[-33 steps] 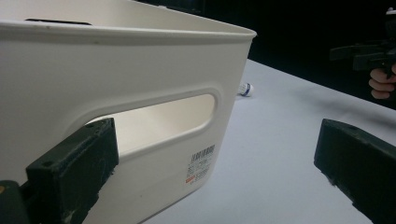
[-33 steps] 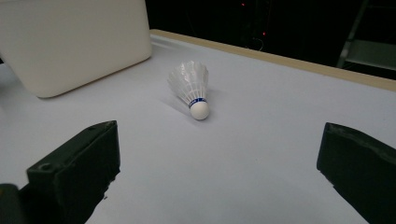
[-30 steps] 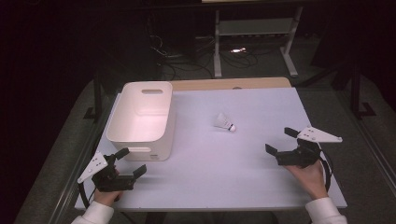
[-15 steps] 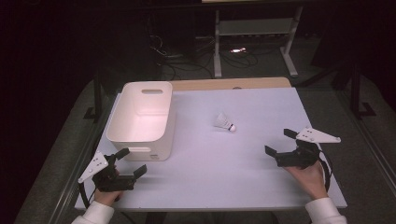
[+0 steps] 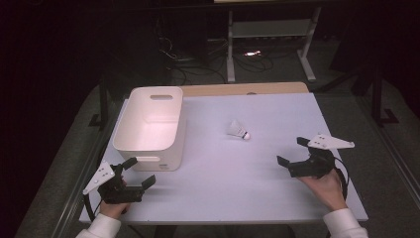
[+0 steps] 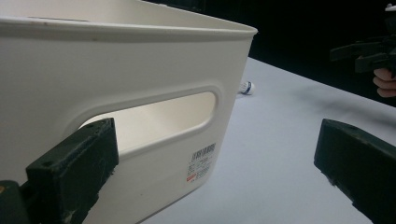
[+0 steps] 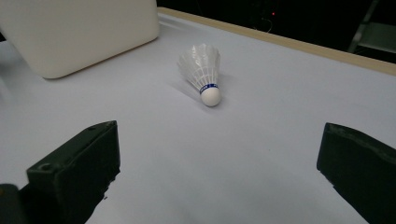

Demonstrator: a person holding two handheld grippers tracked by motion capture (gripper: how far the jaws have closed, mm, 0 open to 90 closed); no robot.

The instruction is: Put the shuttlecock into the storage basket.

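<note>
Pale lavender tabletop (image 5: 257, 188), dark room. White feathered shuttlecock (image 5: 238, 130) lies on its side, cork toward right gripper (image 5: 293, 154), the nearer; left gripper (image 5: 136, 173) faces white plastic bin (image 5: 163, 148). Both jaws spread, empty.

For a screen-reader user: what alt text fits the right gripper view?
A white shuttlecock lies on its side on the white table, cork end toward the camera, ahead of the right tool, whose black jaws stand wide open. A white bin stands at upper left.

Dark room, white table (image 5: 277, 198) with wooden far edge, grey metal rack (image 5: 267, 29) behind, cables (image 5: 198, 54) on floor
</note>
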